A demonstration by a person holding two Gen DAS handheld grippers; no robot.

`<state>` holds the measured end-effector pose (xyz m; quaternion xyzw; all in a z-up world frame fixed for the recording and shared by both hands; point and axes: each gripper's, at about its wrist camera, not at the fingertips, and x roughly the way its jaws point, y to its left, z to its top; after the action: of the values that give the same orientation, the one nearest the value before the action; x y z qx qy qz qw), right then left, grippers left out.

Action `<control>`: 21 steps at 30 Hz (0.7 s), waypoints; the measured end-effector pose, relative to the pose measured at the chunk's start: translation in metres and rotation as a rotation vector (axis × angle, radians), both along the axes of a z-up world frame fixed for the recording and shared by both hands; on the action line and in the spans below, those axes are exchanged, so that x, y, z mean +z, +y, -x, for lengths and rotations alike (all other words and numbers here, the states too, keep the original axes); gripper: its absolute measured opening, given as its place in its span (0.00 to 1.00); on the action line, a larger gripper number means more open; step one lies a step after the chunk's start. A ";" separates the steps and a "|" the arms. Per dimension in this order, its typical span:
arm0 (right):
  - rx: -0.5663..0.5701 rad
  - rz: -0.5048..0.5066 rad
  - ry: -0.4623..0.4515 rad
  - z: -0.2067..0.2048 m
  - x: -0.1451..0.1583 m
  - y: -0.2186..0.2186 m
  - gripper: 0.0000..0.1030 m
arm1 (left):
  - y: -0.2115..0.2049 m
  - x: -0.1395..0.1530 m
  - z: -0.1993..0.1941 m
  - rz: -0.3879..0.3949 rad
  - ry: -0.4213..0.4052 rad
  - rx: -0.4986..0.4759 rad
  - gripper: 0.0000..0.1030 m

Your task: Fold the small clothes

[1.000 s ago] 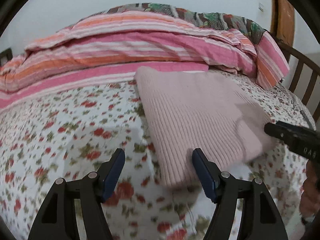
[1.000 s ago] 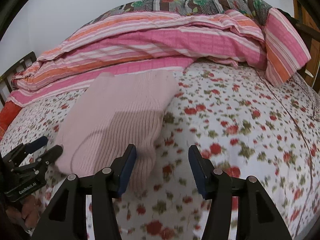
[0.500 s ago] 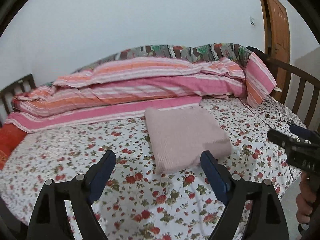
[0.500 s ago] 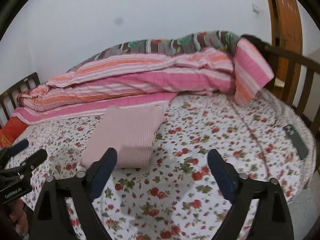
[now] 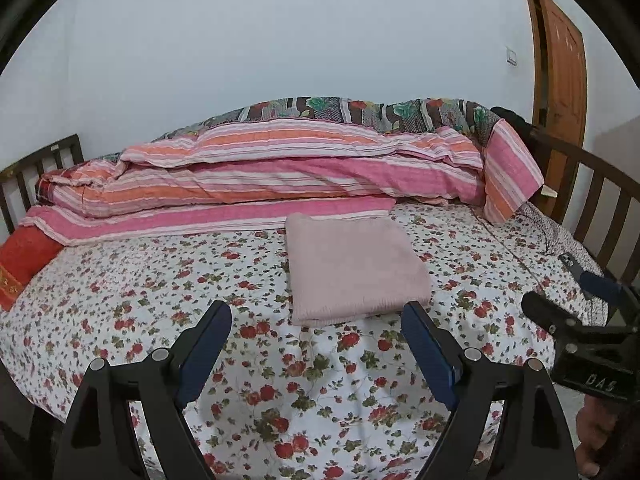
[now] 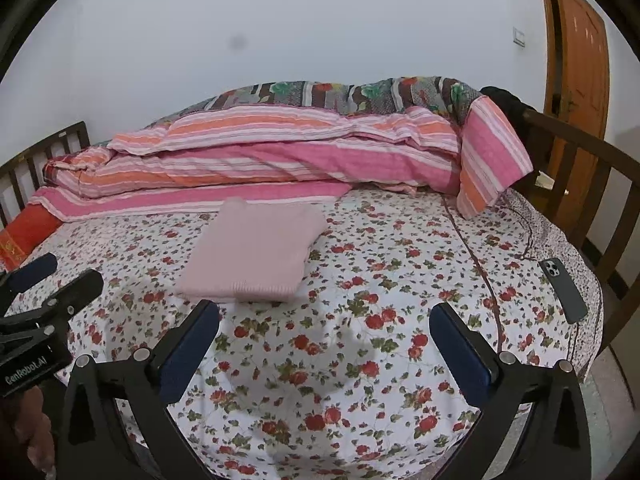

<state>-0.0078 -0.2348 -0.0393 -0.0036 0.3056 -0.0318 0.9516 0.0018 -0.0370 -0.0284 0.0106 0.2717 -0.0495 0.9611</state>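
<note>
Before you: a soft ribbed-knit pink sweater [image 5: 354, 270] on a matt floral cotton sheet [image 5: 160, 300]; varnished wooden bed rail [image 6: 580, 168]; glossy phone [image 6: 564, 290].

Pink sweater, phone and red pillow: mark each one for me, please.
pink sweater [image 5: 352, 272], left wrist view, middle of its folded top face.
phone [image 6: 563, 289], right wrist view, centre of its dark back.
red pillow [image 5: 22, 258], left wrist view, its red side at the bed's left edge.

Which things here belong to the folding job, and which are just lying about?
Job: pink sweater, folded on the bed sheet; left gripper and right gripper, both open.

Lying about: quilts, phone, red pillow.
</note>
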 end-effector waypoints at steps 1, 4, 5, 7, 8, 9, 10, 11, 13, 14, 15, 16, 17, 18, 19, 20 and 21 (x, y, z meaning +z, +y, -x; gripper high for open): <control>-0.002 0.005 0.002 0.000 -0.001 0.000 1.00 | 0.000 0.000 0.001 0.006 0.000 0.002 0.84; 0.000 0.005 0.009 0.000 -0.003 0.001 1.00 | 0.002 0.000 0.001 0.012 0.001 0.007 0.84; -0.003 0.003 0.008 0.000 -0.002 0.000 1.00 | 0.003 0.000 0.001 0.011 0.002 0.005 0.84; -0.005 -0.002 0.009 -0.001 -0.002 -0.001 1.00 | 0.003 0.000 0.001 0.011 0.000 0.008 0.84; -0.005 -0.003 0.009 -0.001 -0.002 0.000 1.00 | 0.003 0.000 0.001 0.013 0.000 0.010 0.84; -0.003 -0.003 0.012 -0.001 -0.002 0.000 1.00 | 0.004 0.000 0.001 0.017 0.001 0.010 0.84; -0.001 -0.003 0.015 -0.001 -0.002 0.001 1.00 | 0.004 0.000 0.000 0.014 0.001 0.007 0.84; -0.001 -0.003 0.018 -0.001 -0.002 0.001 1.00 | 0.004 0.000 0.001 0.017 0.001 0.009 0.84; -0.001 -0.001 0.017 -0.001 -0.002 0.002 1.00 | 0.003 0.000 0.003 0.022 0.002 0.012 0.84; -0.003 -0.001 0.015 -0.001 -0.002 0.002 1.00 | 0.002 0.001 0.003 0.024 0.002 0.013 0.84; -0.004 -0.003 0.017 -0.001 -0.002 0.001 1.00 | 0.002 0.001 0.003 0.024 0.002 0.015 0.84; -0.004 -0.004 0.017 -0.001 -0.002 0.001 1.00 | 0.002 0.001 0.003 0.023 0.003 0.015 0.84; -0.003 -0.004 0.016 -0.001 -0.002 0.001 1.00 | 0.002 0.001 0.004 0.024 0.003 0.014 0.84; -0.004 -0.003 0.017 -0.001 -0.002 0.001 1.00 | 0.002 0.001 0.003 0.025 0.001 0.013 0.84; -0.004 -0.003 0.017 -0.001 -0.002 0.001 1.00 | 0.002 0.001 0.003 0.026 0.002 0.015 0.84; -0.003 -0.002 0.017 -0.001 -0.002 0.001 1.00 | 0.002 0.001 0.003 0.027 0.002 0.014 0.84; -0.003 -0.002 0.015 0.000 -0.002 0.001 1.00 | 0.002 0.001 0.003 0.028 0.003 0.013 0.84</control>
<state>-0.0073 -0.2335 -0.0415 -0.0022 0.3128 -0.0328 0.9493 -0.0016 -0.0352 -0.0272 -0.0049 0.2724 -0.0469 0.9610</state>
